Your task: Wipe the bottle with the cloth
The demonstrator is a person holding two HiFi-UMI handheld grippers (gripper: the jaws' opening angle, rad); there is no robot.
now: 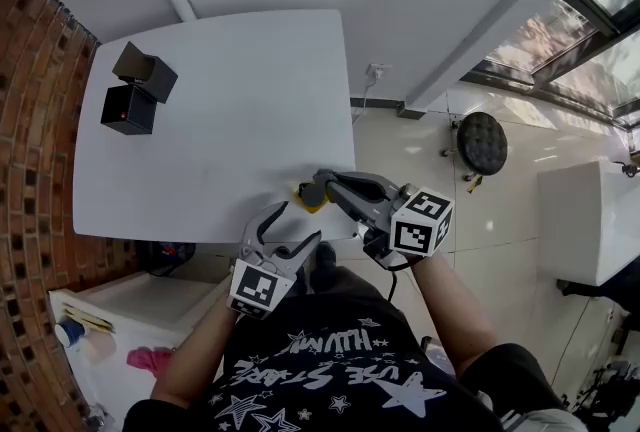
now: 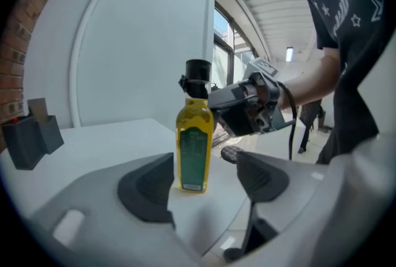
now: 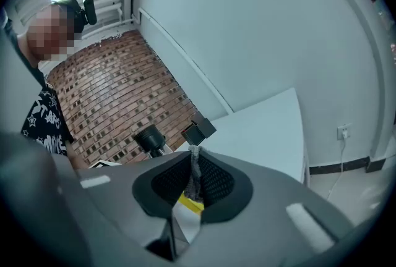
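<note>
Nearest, item one: left hand-held gripper (image 1: 299, 223), released. Its jaws are wide apart with nothing between the pads, and I hold it just off the near edge of the worktop (image 1: 230, 100).

Item two, straight ahead along those jaws and a little beyond the tips: oil bottle (image 2: 195, 136).
- It stands upright close to the worktop's near edge, long axis vertical.
- The black cap is on and the green label faces the left hand-held gripper.
- Yellow liquid fills it to about the shoulder.

Item three, beside the bottle's neck on its right: right hand-held gripper (image 1: 316, 187), clenched on a strip of grey cloth (image 3: 194, 167) that stands up between its pads. Whether the cloth touches the bottle I cannot tell.

I judge the right hand the nearer of the two, placed to wipe. The left would have to come forward and close round the body to steady it.

Farthest, well apart near the worktop's far left corner: pair of black boxes (image 1: 130, 108), contents not visible.
</note>
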